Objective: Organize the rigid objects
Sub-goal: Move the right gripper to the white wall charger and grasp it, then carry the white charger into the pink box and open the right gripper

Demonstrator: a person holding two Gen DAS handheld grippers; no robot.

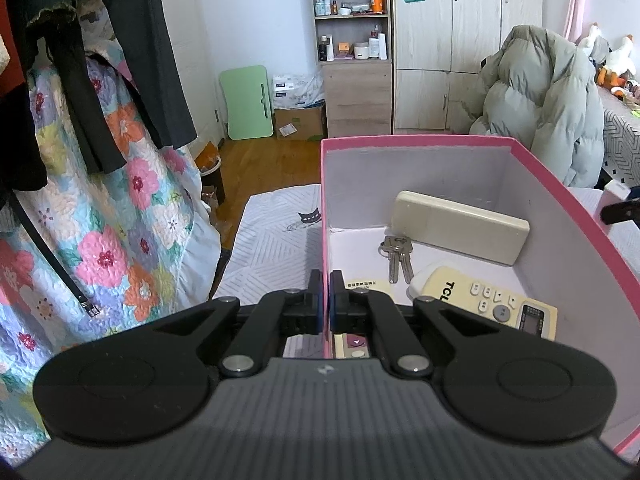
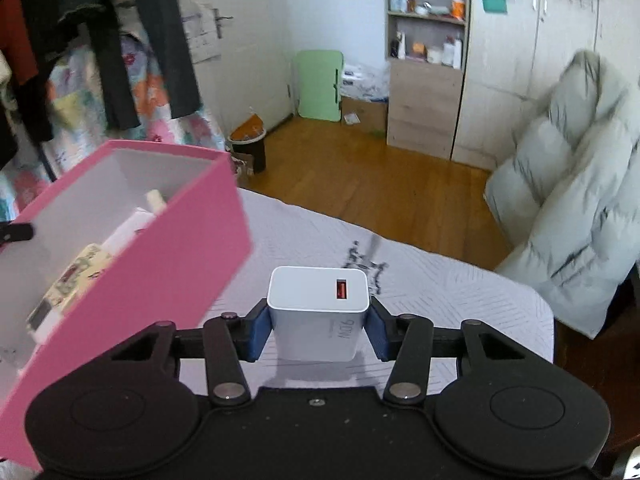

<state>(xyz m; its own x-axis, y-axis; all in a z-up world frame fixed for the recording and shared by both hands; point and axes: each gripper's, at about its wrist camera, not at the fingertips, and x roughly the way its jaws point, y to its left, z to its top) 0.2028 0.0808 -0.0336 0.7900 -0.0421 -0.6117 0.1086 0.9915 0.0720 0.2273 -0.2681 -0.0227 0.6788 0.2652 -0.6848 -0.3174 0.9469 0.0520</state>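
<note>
A pink box (image 1: 400, 142) with a white inside stands on the bed. It holds a cream remote (image 1: 460, 228), two keys (image 1: 396, 256) and a white TCL remote (image 1: 488, 300). My left gripper (image 1: 327, 280) is shut on the box's left wall, one finger inside and one outside. In the right wrist view the pink box (image 2: 160, 248) is at the left, tilted in the picture. My right gripper (image 2: 318, 332) is shut on a white USB charger (image 2: 318, 300), its blue pads (image 2: 260, 332) against both sides, just right of the box above the bed cover.
A grey-white patterned bed cover (image 2: 460, 300) lies under the box. Dark clothes and a floral quilt (image 1: 120, 208) hang at the left. A pale green puffer jacket (image 2: 568, 200) sits at the right, and a wooden shelf unit (image 1: 352, 40), a green folding table (image 1: 248, 100) and a bin (image 2: 248, 148) stand on the wood floor.
</note>
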